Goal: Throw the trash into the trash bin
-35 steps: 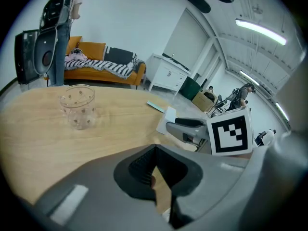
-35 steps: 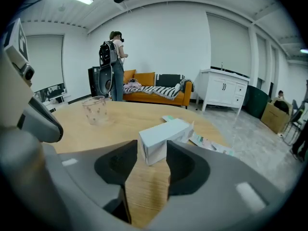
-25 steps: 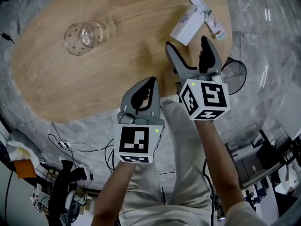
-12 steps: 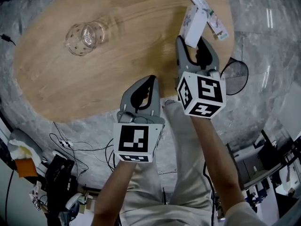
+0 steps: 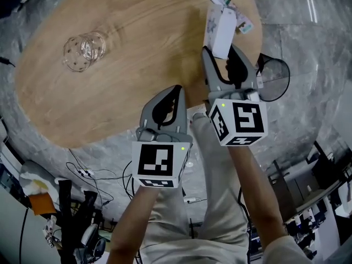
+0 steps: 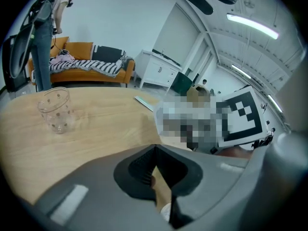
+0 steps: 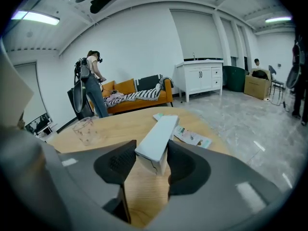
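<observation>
The right gripper (image 5: pixel 221 53), jaws just closed, clamps the near end of the white box (image 5: pixel 221 29) over the table (image 5: pixel 137 76). The box's long axis points away, toward a leaflet (image 5: pixel 243 23). The left gripper (image 5: pixel 175 91) is closed and empty.

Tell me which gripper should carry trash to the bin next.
Right: the right gripper has just closed its jaws on the white box, near the black bin. The left gripper is shut, empty.

You have a white box (image 5: pixel 223 31), a tan wood-grain bench (image 5: pixel 143 54), and a clear cup (image 5: pixel 82 51) speckled with dark dots.
</observation>
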A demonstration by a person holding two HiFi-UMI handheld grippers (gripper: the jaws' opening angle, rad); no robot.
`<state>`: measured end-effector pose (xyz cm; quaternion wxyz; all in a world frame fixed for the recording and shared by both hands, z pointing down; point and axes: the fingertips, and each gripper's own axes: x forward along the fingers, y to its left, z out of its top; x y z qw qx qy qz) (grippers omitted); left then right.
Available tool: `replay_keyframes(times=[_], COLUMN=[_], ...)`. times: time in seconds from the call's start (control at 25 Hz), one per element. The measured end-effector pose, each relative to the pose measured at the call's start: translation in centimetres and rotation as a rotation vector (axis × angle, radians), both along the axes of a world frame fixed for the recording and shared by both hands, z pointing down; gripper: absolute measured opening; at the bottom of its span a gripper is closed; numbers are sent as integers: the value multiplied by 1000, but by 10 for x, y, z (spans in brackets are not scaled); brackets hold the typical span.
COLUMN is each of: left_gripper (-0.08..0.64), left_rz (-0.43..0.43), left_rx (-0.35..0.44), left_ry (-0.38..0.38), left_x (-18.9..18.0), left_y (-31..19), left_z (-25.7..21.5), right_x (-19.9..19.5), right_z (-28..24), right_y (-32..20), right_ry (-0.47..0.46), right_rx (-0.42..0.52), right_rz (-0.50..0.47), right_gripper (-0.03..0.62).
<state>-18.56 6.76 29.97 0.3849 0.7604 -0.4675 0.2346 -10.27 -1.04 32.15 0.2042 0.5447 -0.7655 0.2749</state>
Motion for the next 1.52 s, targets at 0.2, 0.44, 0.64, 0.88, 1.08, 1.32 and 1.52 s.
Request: replay_keyframes(times=[0.2, 0.44, 0.64, 0.88, 1.08, 1.32, 1.52], left_gripper=[0, 0, 0, 0, 0, 0, 0], left_rz=[58, 146, 214, 310, 377, 464, 500], left_rx=[5, -6, -4, -4, 2, 4, -10], left_ry=[1, 2, 4, 3, 5, 12, 13], left_x=[30, 81, 109, 163, 211, 260, 290], left_y=[6, 13, 18, 29, 41, 51, 55], left_z=[-5, -3, 0, -2, -1, 5, 16], right_x=[21, 69, 104, 166, 216, 265, 298], right_z=[-19, -25, -23, -23, -17, -1, 17], right_y=[8, 21, 34, 57, 80, 106, 125], right_ry=[-27, -64, -66, -61, -55, -37, -32], right_rx=[46, 65, 78, 77, 62, 28, -4], right_rz=[14, 51, 114, 211, 280, 358, 405], right_gripper=[225, 225, 225, 225, 224, 224, 222])
